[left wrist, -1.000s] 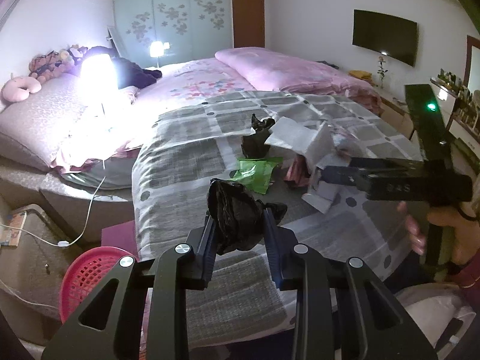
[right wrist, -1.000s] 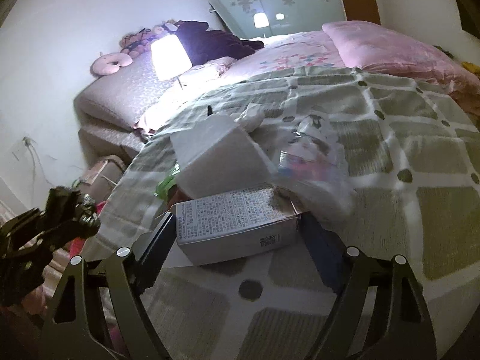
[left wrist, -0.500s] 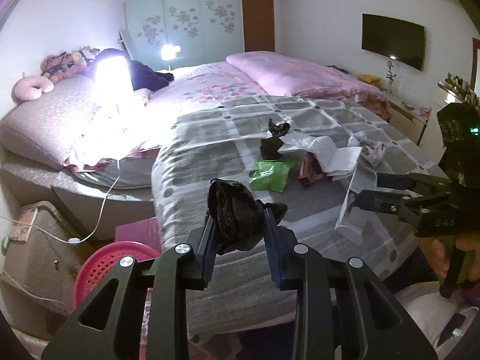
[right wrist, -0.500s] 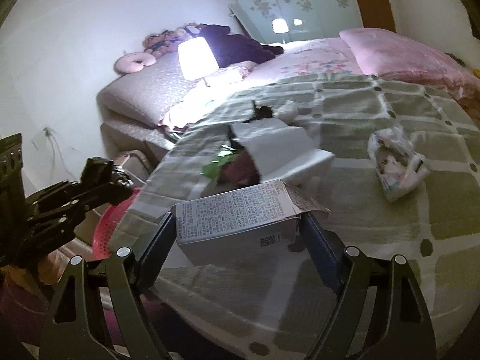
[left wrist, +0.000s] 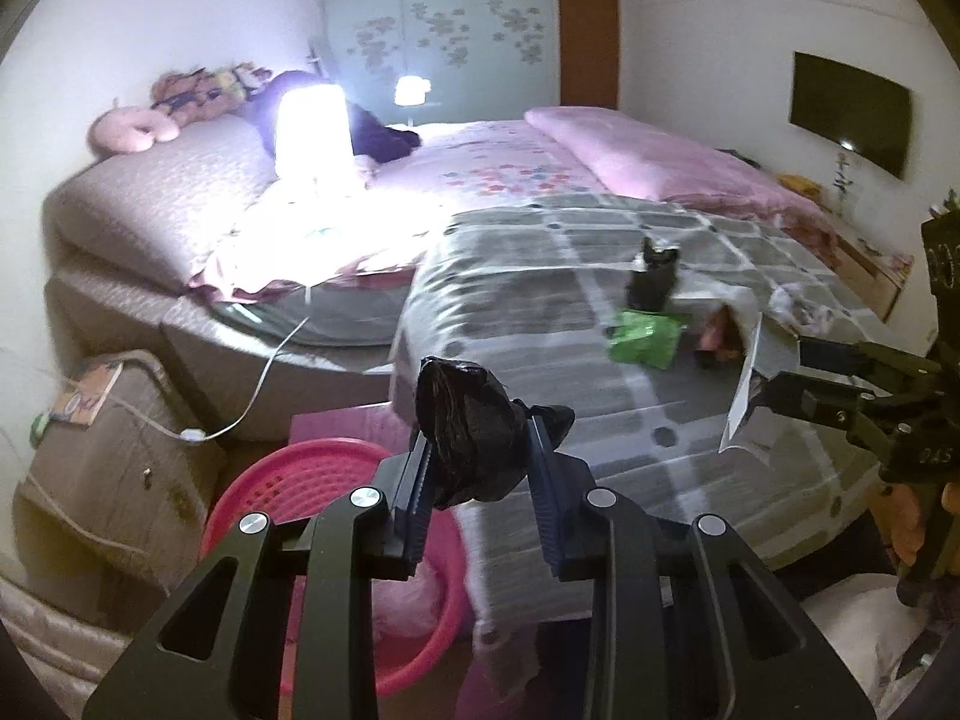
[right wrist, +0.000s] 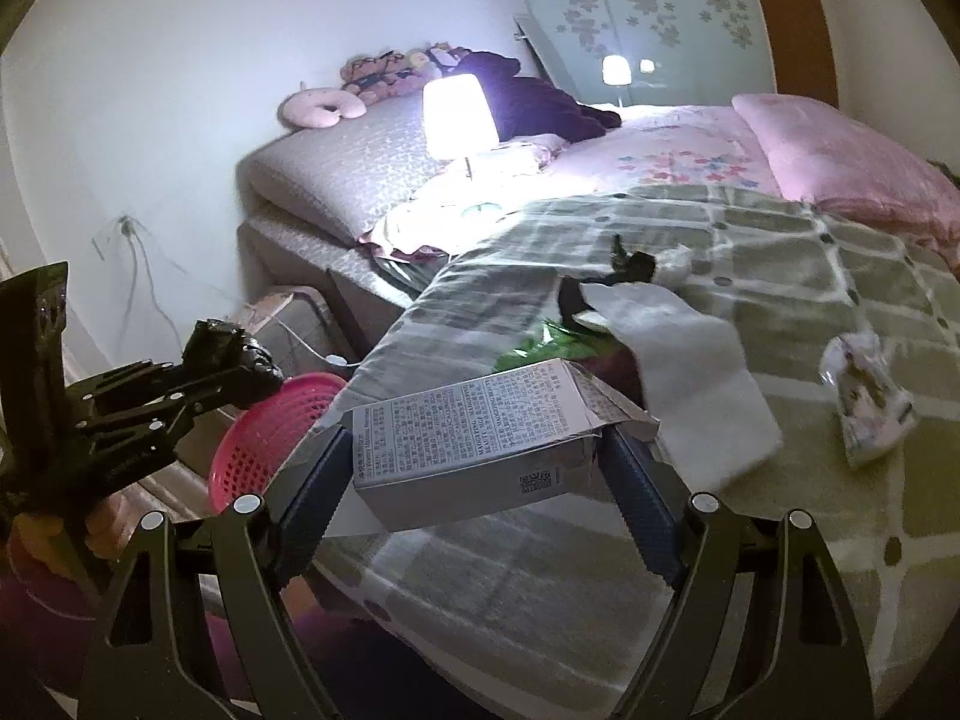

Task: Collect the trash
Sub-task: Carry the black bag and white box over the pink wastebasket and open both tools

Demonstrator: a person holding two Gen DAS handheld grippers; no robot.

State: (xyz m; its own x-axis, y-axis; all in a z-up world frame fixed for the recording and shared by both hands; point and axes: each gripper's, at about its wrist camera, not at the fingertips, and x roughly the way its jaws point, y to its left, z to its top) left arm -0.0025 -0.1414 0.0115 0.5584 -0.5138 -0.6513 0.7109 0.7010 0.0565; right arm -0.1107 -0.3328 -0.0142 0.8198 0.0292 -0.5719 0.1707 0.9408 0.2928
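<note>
Two pieces of trash are already in hand, and the move ahead turns on where the pink basket lies from each of them. The left gripper is clamped on a crumpled black bag, and in its own view the basket sits on the floor just below and slightly left of the fingertips, beside the edge of the bed; this hand is plainly the nearer one, and a short reach forward and down should put the bag over the rim. The right gripper has its jaws set wide and pressed on the two ends of a printed grey carton, whose long axis runs across the view from finger to finger. From it the basket lies lower left, past the bed's corner and beyond the left gripper, so the carton probably has to swing left and may need tilting to go in end first. More litter lies on the grey checked quilt: a green wrapper, another black bag, white paper and a small patterned packet. The room is a dim bedroom, with a glowing lamp, pink bedding, floral wardrobe doors and a wall television.
</note>
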